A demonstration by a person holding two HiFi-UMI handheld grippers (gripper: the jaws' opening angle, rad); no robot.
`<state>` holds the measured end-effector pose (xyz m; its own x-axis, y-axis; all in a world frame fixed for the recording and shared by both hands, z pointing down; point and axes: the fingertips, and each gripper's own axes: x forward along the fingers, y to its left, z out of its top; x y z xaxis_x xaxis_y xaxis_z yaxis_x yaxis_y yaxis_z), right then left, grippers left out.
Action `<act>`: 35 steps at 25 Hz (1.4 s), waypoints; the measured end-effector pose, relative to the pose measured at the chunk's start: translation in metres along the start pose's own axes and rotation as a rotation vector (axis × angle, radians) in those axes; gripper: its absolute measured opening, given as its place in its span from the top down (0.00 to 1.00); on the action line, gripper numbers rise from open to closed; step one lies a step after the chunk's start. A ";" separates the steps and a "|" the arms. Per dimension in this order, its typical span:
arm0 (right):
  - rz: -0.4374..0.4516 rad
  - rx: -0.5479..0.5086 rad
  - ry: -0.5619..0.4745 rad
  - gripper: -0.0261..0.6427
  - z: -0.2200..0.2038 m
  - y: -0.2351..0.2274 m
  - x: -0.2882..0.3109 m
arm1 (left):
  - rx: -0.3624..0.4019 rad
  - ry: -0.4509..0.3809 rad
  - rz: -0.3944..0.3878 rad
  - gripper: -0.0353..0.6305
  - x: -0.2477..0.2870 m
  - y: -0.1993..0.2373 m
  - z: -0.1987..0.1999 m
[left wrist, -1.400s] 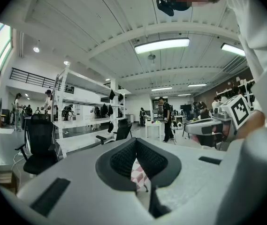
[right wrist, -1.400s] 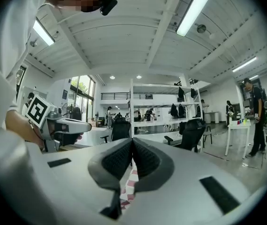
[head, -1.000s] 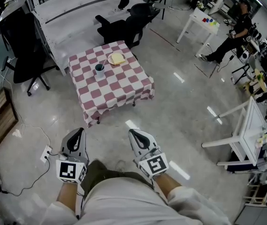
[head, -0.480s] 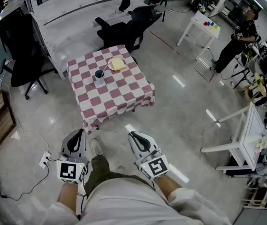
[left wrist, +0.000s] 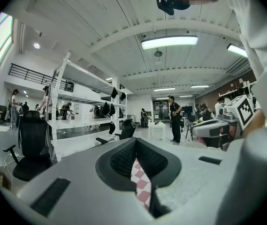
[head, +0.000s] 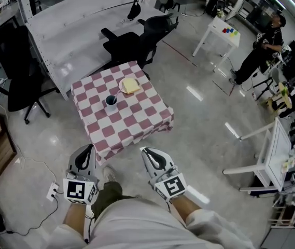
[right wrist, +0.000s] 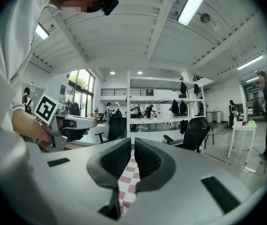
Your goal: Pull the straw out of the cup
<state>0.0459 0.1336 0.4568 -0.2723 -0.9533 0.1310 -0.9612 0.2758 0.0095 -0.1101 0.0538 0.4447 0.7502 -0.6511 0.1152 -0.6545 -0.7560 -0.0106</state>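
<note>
Two hand-held grippers ride out front at waist height, and the checked tabletop has slid closer in the head view than it was a second ago. The person is walking in, one shoe showing on the floor between the grippers.

The cup stands upright on the far-left part of the cloth, near a flat yellow thing. At this range the straw is too small to pick out for sure, so I take it as not yet pulled, with nobody near the cup.

The left hand-held gripper has its pads together at the tips and carries nothing. The right hand-held gripper has changed. Its pads were together a second ago and now stand a sliver apart, with only the checked cloth showing through the slit in its own view.

For the task, this is the approach and nothing more. Both grippers are well apart from the cup, with bare floor between them and the near edge of the cloth. By my reading that slit is too narrow to be set for a grasp, and the jaws will likely need to part more before closing on the straw.
</note>
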 end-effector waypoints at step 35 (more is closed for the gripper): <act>0.135 -0.002 0.069 0.80 -0.005 -0.070 0.175 | -0.019 0.053 0.109 0.94 0.098 0.104 0.007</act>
<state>0.0656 -0.0524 0.4837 -0.3955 -0.8967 0.1987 -0.9158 0.4015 -0.0108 -0.1040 -0.0896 0.4484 0.6686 -0.7247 0.1668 -0.7341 -0.6790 -0.0071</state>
